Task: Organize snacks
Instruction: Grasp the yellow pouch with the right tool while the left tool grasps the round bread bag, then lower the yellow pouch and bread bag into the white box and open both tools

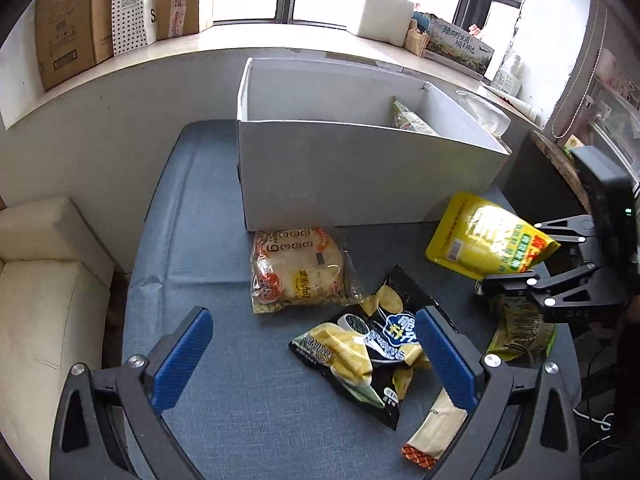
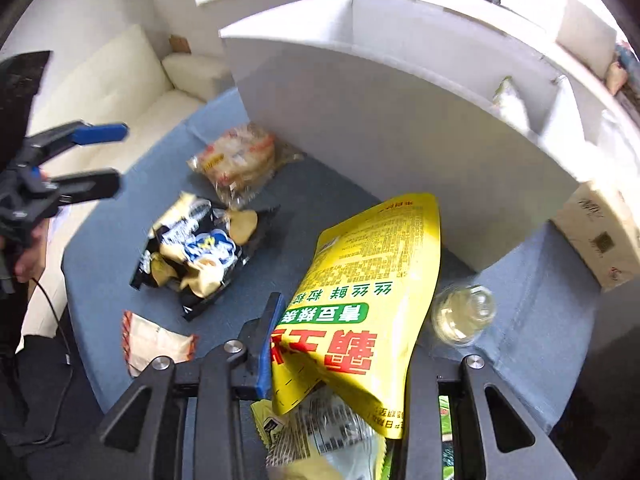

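Note:
My right gripper (image 2: 340, 344) is shut on a yellow snack pouch (image 2: 368, 292) and holds it above the blue table, in front of the white box (image 2: 400, 128). The pouch (image 1: 488, 238) and the right gripper (image 1: 532, 256) also show at the right of the left wrist view. My left gripper (image 1: 312, 352) is open and empty, low over a black chip bag (image 1: 368, 352). A clear bread packet (image 1: 298, 270) lies by the box's front wall (image 1: 360, 176). A green packet (image 1: 412, 120) stands inside the box.
A small beige sachet (image 1: 434, 432) lies near my left gripper's right finger. A crumpled green-yellow bag (image 1: 520, 328) lies under the right gripper. A clear jar (image 2: 464, 314) stands on the table (image 1: 200, 280). A cream sofa (image 1: 44, 280) sits left. A cardboard box (image 2: 600, 232) is at right.

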